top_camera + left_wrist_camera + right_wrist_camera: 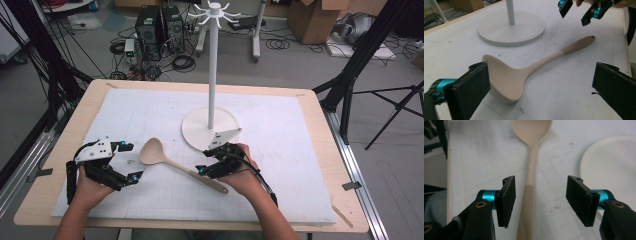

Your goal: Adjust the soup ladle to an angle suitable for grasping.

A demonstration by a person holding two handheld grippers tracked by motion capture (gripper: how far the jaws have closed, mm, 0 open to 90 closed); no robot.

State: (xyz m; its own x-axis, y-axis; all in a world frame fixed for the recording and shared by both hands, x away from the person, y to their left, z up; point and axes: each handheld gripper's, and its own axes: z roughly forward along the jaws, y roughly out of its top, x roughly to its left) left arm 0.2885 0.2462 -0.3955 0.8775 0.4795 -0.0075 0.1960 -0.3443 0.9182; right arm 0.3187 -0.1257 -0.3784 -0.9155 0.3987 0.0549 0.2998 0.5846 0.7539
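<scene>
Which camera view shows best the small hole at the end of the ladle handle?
The left gripper view: the hole faces the camera on the ladle. In the high view the handle end is too small to tell. In the right gripper view the handle leaves the frame first.

Ladle (165,157) between hand-held grippers, white stand (211,120) behind

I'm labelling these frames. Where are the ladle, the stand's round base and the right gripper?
ladle (506,80): left gripper view, on its bowl.
stand's round base (197,131): high view, bare front-left part.
right gripper (540,200): right gripper view, midway between its open jaws.
</scene>
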